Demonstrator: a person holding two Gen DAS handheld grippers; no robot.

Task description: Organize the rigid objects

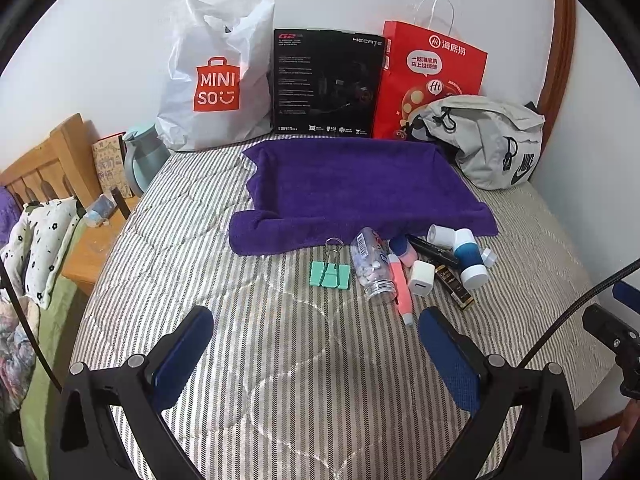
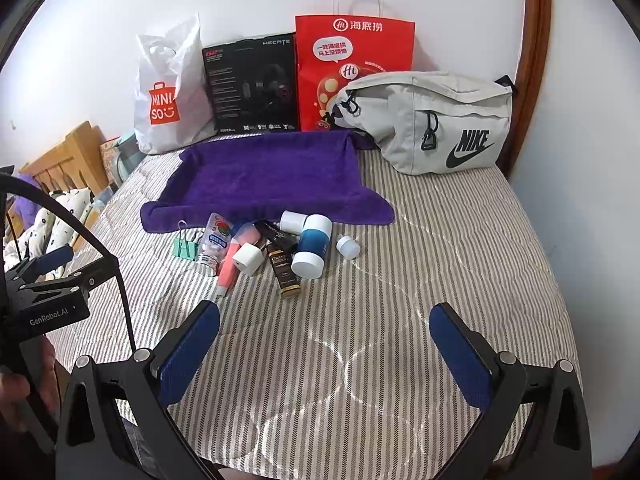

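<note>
A purple towel [image 1: 352, 184] [image 2: 268, 176] lies spread on the striped bed. Just in front of its near edge sits a cluster of small items: a green binder clip [image 1: 331, 274] [image 2: 185, 246], a clear bottle of pills [image 1: 372, 266] [image 2: 214, 244], a pink tube [image 1: 400, 286] [image 2: 231, 266], a white charger cube [image 1: 422, 278] [image 2: 247, 259], a dark box [image 1: 456, 286] [image 2: 284, 274], a blue-and-white bottle [image 1: 469, 258] [image 2: 313, 246] and a small white cap [image 2: 347, 246]. My left gripper [image 1: 316, 320] and right gripper [image 2: 326, 320] hover open, short of the cluster, holding nothing.
Against the back wall stand a white Miniso bag [image 1: 216, 80], a black headset box [image 1: 326, 84] and a red paper bag [image 1: 432, 76]. A grey Nike pouch [image 2: 436, 120] lies at the back right. A wooden bedside table [image 1: 92, 248] with a teal kettle [image 1: 140, 156] is at left.
</note>
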